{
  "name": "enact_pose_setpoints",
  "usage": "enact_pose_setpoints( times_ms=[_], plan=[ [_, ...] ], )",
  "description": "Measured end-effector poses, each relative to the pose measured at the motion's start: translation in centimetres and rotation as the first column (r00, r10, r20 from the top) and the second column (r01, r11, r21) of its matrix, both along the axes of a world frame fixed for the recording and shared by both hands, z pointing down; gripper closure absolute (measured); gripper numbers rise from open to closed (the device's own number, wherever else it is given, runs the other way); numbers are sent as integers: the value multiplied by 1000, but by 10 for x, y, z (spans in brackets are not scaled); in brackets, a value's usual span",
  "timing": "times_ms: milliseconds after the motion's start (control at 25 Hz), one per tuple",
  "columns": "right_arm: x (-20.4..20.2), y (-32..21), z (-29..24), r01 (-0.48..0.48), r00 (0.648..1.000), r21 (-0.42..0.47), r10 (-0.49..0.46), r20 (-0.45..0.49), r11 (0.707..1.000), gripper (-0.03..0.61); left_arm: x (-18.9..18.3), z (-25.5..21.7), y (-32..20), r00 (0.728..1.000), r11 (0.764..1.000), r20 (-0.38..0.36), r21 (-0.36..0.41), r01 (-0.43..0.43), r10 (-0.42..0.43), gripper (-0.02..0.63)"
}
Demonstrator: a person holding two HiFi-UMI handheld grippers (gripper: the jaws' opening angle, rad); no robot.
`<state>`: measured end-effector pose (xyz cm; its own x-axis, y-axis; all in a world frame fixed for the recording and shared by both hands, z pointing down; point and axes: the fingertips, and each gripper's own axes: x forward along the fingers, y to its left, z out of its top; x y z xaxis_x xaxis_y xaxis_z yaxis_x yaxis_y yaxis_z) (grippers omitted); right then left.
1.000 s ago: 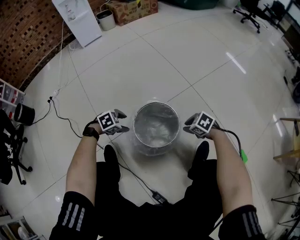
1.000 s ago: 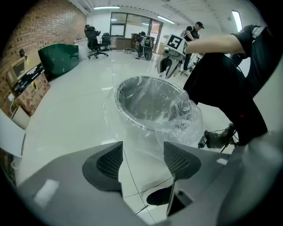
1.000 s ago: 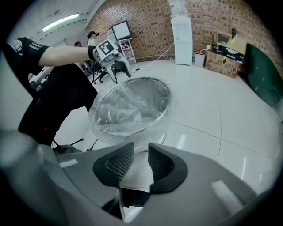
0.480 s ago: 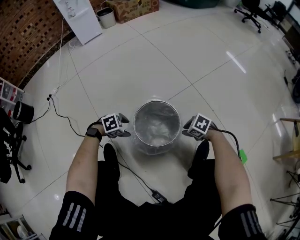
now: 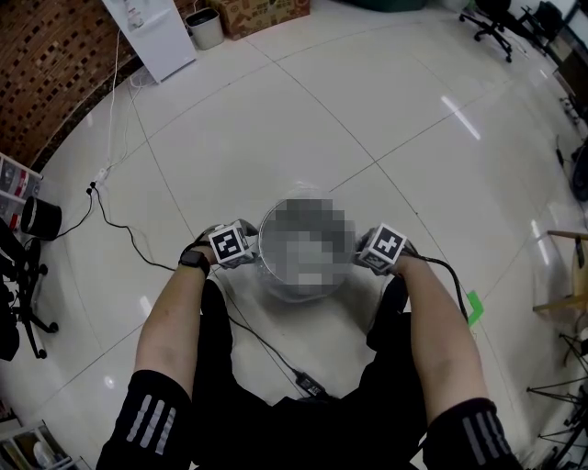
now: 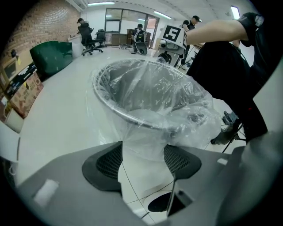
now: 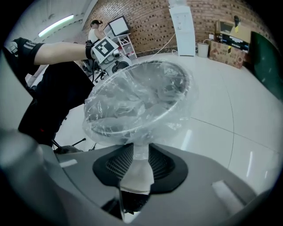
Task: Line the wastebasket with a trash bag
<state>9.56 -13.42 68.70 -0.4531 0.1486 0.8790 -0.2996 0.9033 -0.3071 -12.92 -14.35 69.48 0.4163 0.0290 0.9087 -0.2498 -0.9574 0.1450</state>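
The round metal wastebasket [image 5: 299,288] stands on the floor between my feet, and a clear trash bag [image 6: 150,95] is draped inside it and folded over its rim [image 6: 132,120]. My left gripper [image 5: 230,246] is at the basket's left side. In the left gripper view my left gripper [image 6: 142,154] has the bag's overhanging film caught between its pads. On the basket's right is my right gripper [image 5: 381,250], which in its own view [image 7: 140,161] pinches a strip of the bag [image 7: 132,99] below the rim. Its jaws have just eased slightly wider, with the film still between them.
A black cable [image 5: 266,344] runs across the tiles by my left shoe [image 5: 216,307]. A white cabinet [image 5: 152,37], a small bin [image 5: 204,27] and a cardboard box [image 5: 266,14] stand far back. Green tape [image 5: 473,307] marks the floor at the right.
Both grippers have sunk and drawn in closer against the basket's sides, taking the bag's edge down with them.
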Motion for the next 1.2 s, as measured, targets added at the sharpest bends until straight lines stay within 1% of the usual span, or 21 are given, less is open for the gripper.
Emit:
enact_pose_setpoints(
  times_ms=[160,280,360,440,520,600,680,720,760,880,960,1040,1120,1200],
  plan=[
    [-1,1,16,28,998,16,-27,-51,999,459,-5,16,-3,999,1000,31,5,13,-13,325],
    [-1,4,20,46,995,9,-45,-84,999,459,-16,28,-1,996,999,87,-2,33,-32,325],
    [1,0,19,57,995,27,-55,-87,998,459,-18,27,-3,994,999,105,6,31,-32,325],
    [6,-5,14,62,995,51,-58,-76,997,459,-18,21,-4,994,1000,103,20,22,-24,325],
    [14,-7,6,58,995,66,-53,-84,996,459,-18,10,-1,996,999,81,25,20,-22,325],
    [23,-4,-1,52,994,65,-46,-102,997,459,-30,2,7,996,999,85,14,40,-41,325],
    [32,3,-5,32,993,50,-26,-112,998,459,-48,-3,19,989,997,125,-5,78,-76,325],
    [34,8,-6,23,995,39,-19,-99,999,459,-54,-6,26,986,995,137,-20,96,-93,325],
    [33,13,-9,20,997,28,-18,-78,999,459,-54,-10,35,986,993,131,-41,112,-105,325],
    [29,30,-18,-13,999,-19,13,-47,1000,459,-43,-26,57,985,983,78,-91,162,-155,325],
    [22,41,-19,-43,999,-60,42,-17,997,459,-31,-30,68,976,968,39,-123,219,-216,325],
    [12,51,-18,-64,998,-92,65,10,994,448,-15,-27,83,970,958,23,-154,241,-240,325],
    [3,59,-17,-79,997,-104,82,17,991,427,-9,-18,89,969,960,58,-130,247,-241,324],
    [-7,64,-17,-104,994,-120,108,32,987,408,-8,-7,91,959,957,99,-96,274,-265,324]
  ],
)
